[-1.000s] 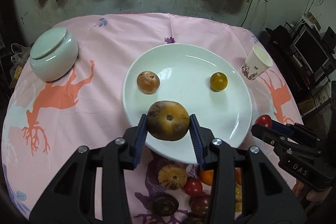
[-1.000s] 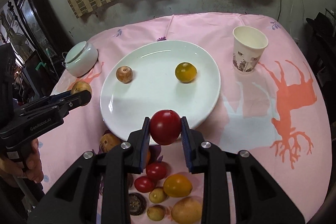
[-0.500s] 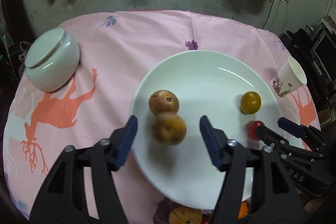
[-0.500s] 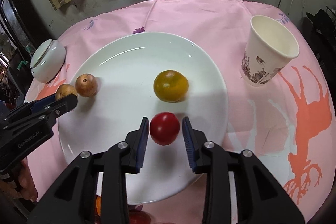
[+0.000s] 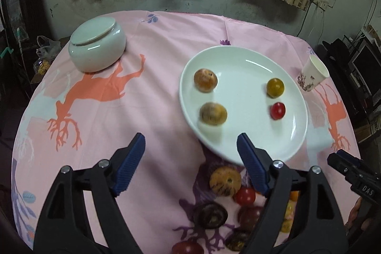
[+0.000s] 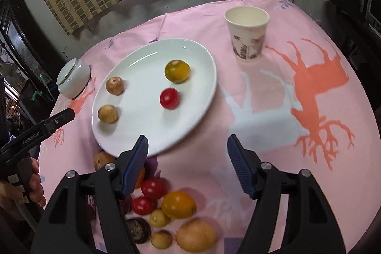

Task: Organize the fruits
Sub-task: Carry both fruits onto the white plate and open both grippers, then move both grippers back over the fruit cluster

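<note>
A white plate (image 5: 240, 63) (image 6: 147, 132) holds two brown fruits (image 5: 213, 113) (image 5: 205, 80), a yellow-green fruit (image 5: 275, 87) (image 6: 177, 71) and a red tomato (image 5: 277, 110) (image 6: 169, 98). The brown fruits also show in the right wrist view (image 6: 108, 113) (image 6: 115, 85). My left gripper (image 5: 190, 156) is open and empty, near the plate's front-left edge. My right gripper (image 6: 188, 156) is open and empty, in front of the plate. A pile of loose fruits (image 5: 225, 181) (image 6: 178, 204) lies on the cloth in front of the plate.
A lidded white jar (image 5: 96, 44) (image 6: 73, 77) stands at the back left. A paper cup (image 5: 312, 76) (image 6: 247, 33) stands to the right of the plate. The round table has a pink cloth (image 5: 133, 116) (image 6: 273, 116). Dark furniture stands beyond the table edges.
Both grippers let go of their fruits, the left a brown fruit, the right the red tomato, onto the plate. Both opened wide and drew back toward the table's front.
</note>
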The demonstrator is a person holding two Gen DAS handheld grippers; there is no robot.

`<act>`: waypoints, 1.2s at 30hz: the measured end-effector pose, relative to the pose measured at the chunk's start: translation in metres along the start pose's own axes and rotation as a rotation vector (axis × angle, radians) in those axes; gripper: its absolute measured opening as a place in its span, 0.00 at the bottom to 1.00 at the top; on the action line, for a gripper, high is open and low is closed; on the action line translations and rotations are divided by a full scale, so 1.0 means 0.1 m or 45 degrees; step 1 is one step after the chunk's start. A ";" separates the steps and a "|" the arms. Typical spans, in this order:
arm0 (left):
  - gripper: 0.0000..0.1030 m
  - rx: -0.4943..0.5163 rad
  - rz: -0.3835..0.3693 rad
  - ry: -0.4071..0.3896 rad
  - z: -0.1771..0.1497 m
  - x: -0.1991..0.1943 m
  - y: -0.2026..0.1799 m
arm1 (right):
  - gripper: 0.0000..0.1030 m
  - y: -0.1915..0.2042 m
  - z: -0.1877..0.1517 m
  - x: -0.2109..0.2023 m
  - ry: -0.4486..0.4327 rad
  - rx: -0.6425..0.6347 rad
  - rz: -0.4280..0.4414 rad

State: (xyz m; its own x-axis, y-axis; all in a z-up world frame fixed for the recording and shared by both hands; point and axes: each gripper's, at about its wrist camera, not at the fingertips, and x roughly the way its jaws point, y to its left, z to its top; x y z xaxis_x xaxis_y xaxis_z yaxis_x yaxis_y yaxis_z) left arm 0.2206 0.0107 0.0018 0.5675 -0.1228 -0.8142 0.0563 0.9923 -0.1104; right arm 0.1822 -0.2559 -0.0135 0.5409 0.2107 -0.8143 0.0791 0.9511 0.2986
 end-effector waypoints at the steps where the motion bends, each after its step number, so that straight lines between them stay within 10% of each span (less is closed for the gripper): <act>1: 0.83 -0.002 0.005 0.010 -0.09 -0.06 0.02 | 0.67 -0.05 -0.09 -0.07 0.009 0.019 -0.005; 17: 0.84 -0.038 -0.008 0.174 -1.15 -0.56 0.21 | 0.68 -0.16 -1.02 -0.54 0.156 0.148 0.053; 36: 0.86 0.015 0.024 0.266 -1.31 -0.31 0.11 | 0.69 -0.02 -1.35 -0.48 0.262 0.071 0.073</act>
State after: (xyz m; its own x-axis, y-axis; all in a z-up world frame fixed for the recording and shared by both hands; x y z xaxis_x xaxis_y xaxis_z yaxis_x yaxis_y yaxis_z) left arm 0.0962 0.0230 -0.0489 0.3862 -0.1036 -0.9166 0.0576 0.9944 -0.0882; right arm 0.0430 -0.2375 -0.0419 0.3640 0.3115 -0.8778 0.1026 0.9233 0.3701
